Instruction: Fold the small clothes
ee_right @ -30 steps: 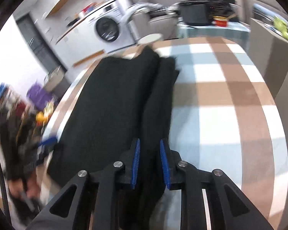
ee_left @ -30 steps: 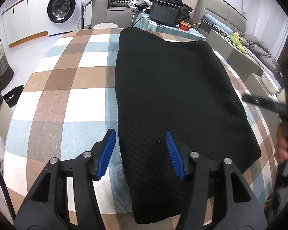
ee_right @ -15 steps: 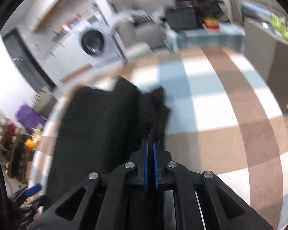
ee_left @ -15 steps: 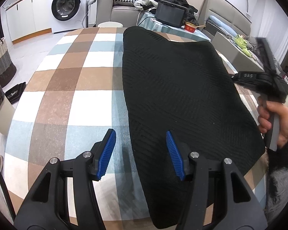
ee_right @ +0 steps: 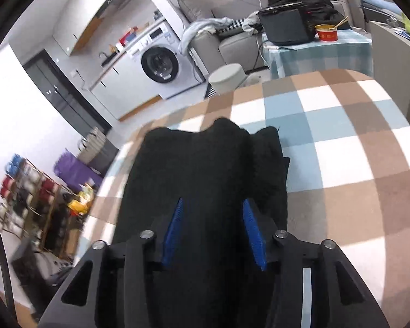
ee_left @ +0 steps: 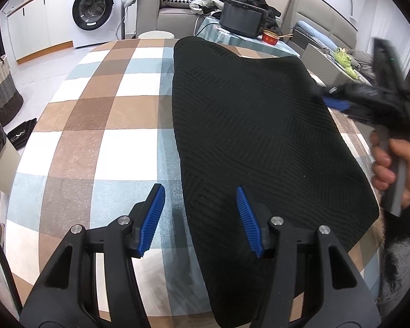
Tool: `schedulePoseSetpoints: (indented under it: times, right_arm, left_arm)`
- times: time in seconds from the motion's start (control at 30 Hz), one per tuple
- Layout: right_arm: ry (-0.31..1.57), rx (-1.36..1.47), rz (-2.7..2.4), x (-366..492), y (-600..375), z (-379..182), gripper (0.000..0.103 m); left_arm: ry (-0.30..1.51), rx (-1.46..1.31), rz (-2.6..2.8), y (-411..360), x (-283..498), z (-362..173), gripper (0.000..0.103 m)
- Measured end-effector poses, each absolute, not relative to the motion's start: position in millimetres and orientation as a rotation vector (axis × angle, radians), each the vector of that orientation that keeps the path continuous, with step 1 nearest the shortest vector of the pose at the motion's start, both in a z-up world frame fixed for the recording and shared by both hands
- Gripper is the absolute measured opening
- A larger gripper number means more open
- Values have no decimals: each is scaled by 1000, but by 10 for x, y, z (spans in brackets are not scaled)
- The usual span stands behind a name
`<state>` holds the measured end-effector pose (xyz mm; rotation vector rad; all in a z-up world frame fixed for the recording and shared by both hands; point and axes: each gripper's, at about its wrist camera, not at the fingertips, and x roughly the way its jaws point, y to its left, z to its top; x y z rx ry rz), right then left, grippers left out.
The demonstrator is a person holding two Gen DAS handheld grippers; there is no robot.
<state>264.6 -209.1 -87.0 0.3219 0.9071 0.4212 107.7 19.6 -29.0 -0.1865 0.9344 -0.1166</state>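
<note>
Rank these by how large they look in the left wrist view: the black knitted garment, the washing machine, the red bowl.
1. Black knitted garment, by far the largest.
2. Washing machine, though it stands far off, so its real size is understated.
3. Red bowl, the smallest, also distant.

The black garment (ee_left: 254,142) is matt ribbed knit cloth. The checked cover on the desk (ee_left: 101,147) looks soft and napped. Blue ridged pads line matt black plastic fingers (ee_left: 150,216) with shiny metal bolts.

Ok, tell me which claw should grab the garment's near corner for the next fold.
Probably the left claw: it stands open right at the near edge of the black garment. The right claw is opening, over the cloth's side.
</note>
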Motion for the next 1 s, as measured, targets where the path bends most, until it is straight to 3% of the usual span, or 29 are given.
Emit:
schedulePoseSetpoints:
  times: [0.03, 0.07, 0.17, 0.33, 0.43, 0.57, 0.67, 0.83, 0.9, 0.93, 1.0]
  right_arm:
    - [935, 322, 408, 2706, -2073, -937, 17]
    - [946, 330, 417, 2750, -2067, -976, 9]
    - [859, 275, 436, 2667, -2063, -856, 8]
    - [1014, 298, 362, 2874, -2156, -1154, 11]
    - [978, 296, 373, 2687, -2211, -994, 25]
    - [960, 252, 436, 2228, -2303, -832, 27]
    - [981, 259, 465, 1840, -2379, -830, 39]
    - [1000, 254, 513, 1355, -2319, -957, 39]
    - [983, 215, 500, 1302, -2243, -1015, 30]
    - [987, 194, 484, 1295, -2218, -1051, 17]
    - [1003, 178, 465, 1283, -2199, -1129, 12]
  left_arm:
    - [935, -186, -115, 203, 1073, -289, 52]
    - [934, -186, -112, 213, 1070, -287, 52]
    - [927, -193, -105, 251, 1063, -277, 52]
    - [927, -191, -95, 280, 1082, -287, 52]
    - [926, -199, -100, 285, 1056, -283, 52]
    - [923, -202, -109, 265, 1036, -284, 52]
    - [926, -206, -125, 239, 1034, -287, 52]
    - [919, -194, -140, 189, 985, -294, 52]
    - [915, -190, -142, 176, 944, -303, 52]
    - [915, -190, -141, 177, 933, -309, 52]
    - [915, -188, -136, 174, 876, -318, 52]
